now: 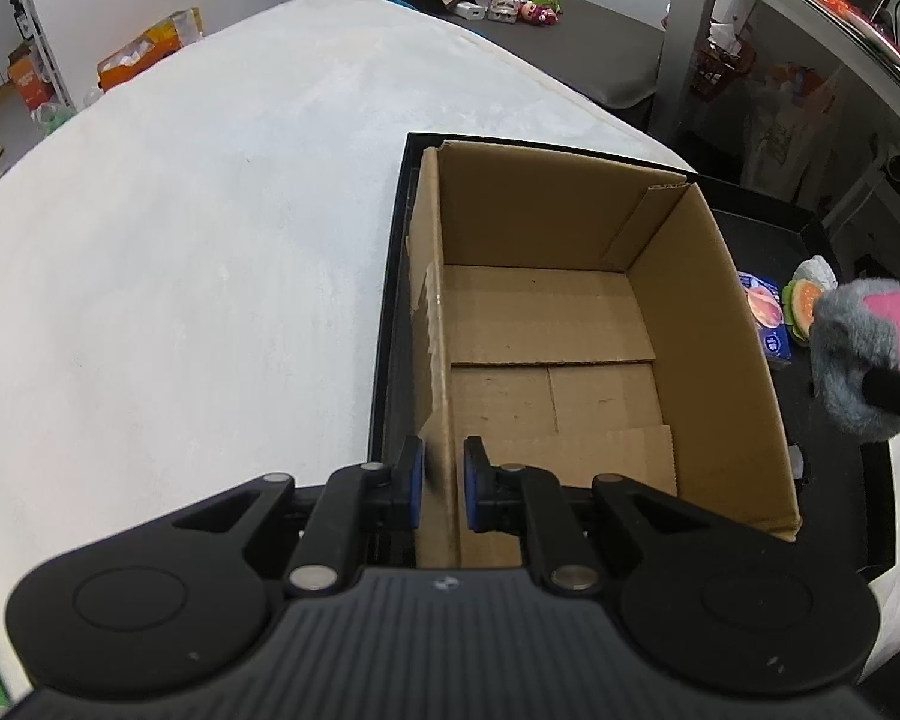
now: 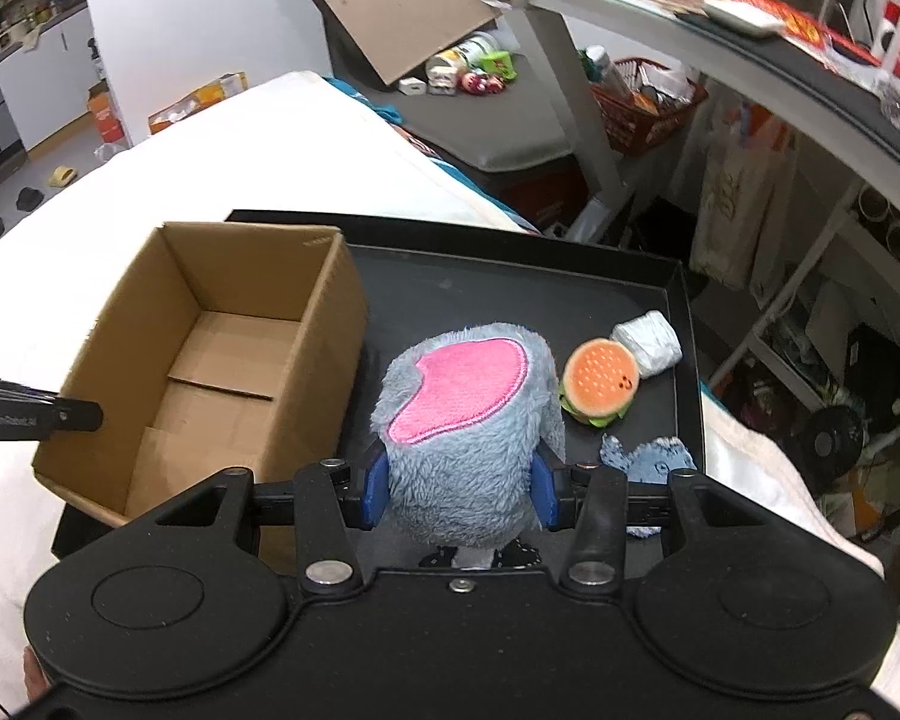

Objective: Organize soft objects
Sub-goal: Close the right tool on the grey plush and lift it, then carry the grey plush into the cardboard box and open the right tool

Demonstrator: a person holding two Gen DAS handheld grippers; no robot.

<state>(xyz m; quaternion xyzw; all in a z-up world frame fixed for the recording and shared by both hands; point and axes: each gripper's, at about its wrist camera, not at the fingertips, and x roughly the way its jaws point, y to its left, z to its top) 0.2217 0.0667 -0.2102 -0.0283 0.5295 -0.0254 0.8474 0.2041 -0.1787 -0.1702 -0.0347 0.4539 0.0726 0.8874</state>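
An open, empty cardboard box (image 1: 546,324) stands on the left part of a black tray (image 2: 510,294); it also shows in the right wrist view (image 2: 210,348). My left gripper (image 1: 441,489) is shut on the box's near left wall. My right gripper (image 2: 459,486) is shut on a grey plush toy with a pink patch (image 2: 468,420), held above the tray right of the box; the toy also shows at the right edge of the left wrist view (image 1: 870,354). A plush burger (image 2: 600,381), a white wrapped bundle (image 2: 648,342) and a blue plush (image 2: 648,462) lie on the tray.
The tray sits on a white bed cover (image 1: 210,240). A dark bench with small toys and cans (image 2: 474,75) stands behind. A desk with a red basket (image 2: 642,102) under it is at the right. A blue packet (image 1: 765,315) lies beside the box.
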